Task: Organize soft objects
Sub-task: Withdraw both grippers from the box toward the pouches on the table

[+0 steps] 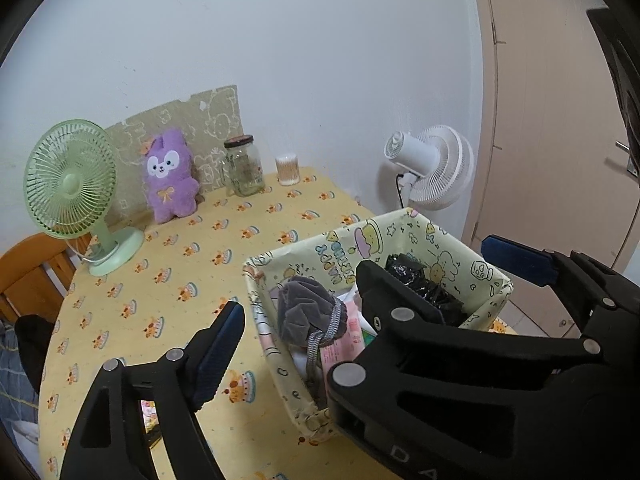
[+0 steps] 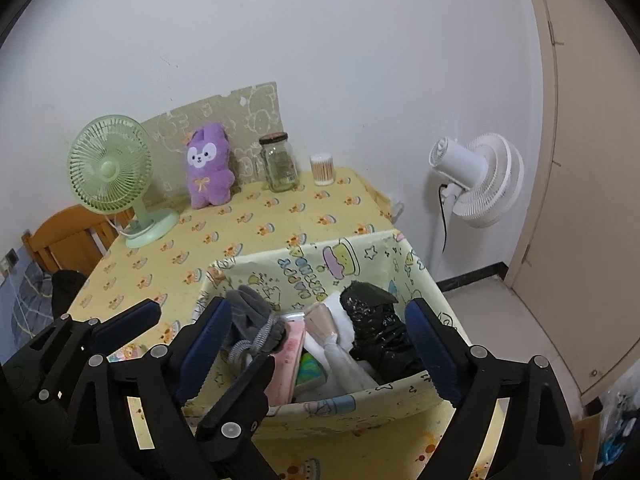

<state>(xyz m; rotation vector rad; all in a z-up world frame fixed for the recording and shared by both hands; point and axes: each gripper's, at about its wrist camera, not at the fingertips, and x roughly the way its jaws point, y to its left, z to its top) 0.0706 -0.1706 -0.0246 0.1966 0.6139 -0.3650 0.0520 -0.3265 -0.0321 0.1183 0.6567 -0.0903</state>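
Right claw (image 2: 320, 344): spread, empty | fabric bin (image 2: 320, 404): between its fingers | left claw (image 2: 180, 320): spread

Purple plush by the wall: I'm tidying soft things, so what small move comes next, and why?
Probably reach the left tool toward the purple plush: it sits outside the fabric bin, and both tools look open and empty.

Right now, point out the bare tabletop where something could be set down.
Free: the wide stretch of tablecloth between the green fan, purple plush and fabric bin. Crowded: the back edge with the glass jar, and the full bin.
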